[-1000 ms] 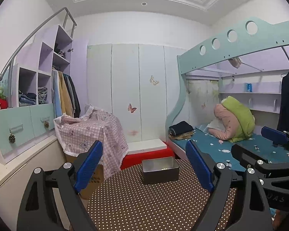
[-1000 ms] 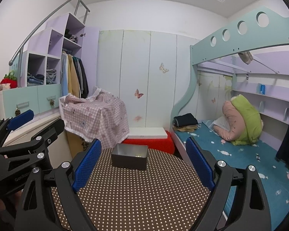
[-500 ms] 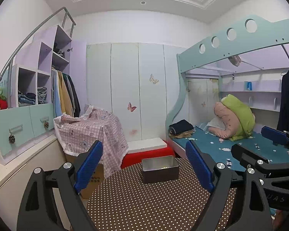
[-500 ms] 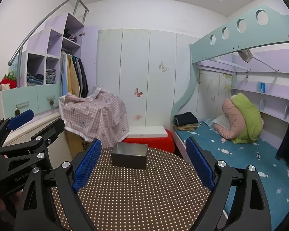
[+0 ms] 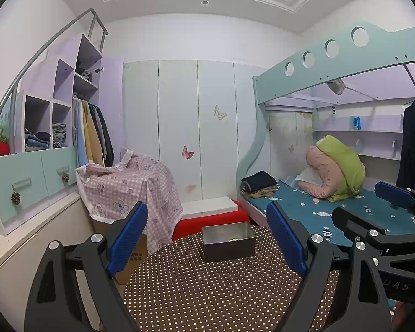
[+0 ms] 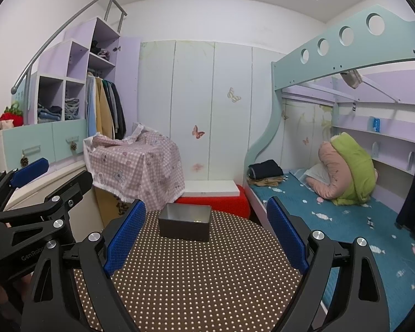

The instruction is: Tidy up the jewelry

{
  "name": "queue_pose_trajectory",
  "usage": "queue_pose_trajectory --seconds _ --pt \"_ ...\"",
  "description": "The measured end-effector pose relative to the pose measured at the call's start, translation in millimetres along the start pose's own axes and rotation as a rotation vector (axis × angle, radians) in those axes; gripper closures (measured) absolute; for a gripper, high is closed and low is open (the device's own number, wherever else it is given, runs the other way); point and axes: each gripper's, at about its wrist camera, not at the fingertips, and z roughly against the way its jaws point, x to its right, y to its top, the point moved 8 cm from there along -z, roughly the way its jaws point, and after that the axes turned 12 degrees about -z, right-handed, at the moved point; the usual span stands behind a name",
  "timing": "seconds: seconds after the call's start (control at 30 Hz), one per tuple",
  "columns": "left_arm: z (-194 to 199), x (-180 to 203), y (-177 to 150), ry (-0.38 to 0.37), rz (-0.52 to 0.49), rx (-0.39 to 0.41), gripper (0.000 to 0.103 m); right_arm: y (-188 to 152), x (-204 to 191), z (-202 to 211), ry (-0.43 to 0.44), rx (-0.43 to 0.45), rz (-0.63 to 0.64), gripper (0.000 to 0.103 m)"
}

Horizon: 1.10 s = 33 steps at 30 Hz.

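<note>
- Left gripper (image 5: 207, 238), black frame with blue pads: jaws spread wide, nothing between them, holding nothing.
- Right gripper (image 6: 206, 229), same black-and-blue build: also wide apart and empty.
- Both hover above a round table with a brown white-dotted cover (image 5: 221, 290), side by side; each shows at the edge of the other's view.
- Small rectangular grey metal tin (image 5: 228, 241), lid off, sits on the far part of the table, ahead of both grippers and apart from the pads.
- A few small pale beads or pearl-like jewelry bits (image 5: 234, 239) lie inside the tin near its right end (too small to tell what exactly).
- Behind the table: red stool with a white top (image 5: 211, 211), a pink checked cloth draped over a box (image 5: 130, 185), a bunk bed with a teal sheet (image 5: 304, 202).
</note>
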Motion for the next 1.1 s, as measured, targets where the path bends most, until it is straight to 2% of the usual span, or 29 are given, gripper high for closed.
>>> queue_pose_trajectory --seconds 1.1 --pt "-0.3 7.6 -3.9 -0.017 -0.009 -0.002 0.018 -4.3 4.5 2.6 -0.008 -0.001 -0.01 0.017"
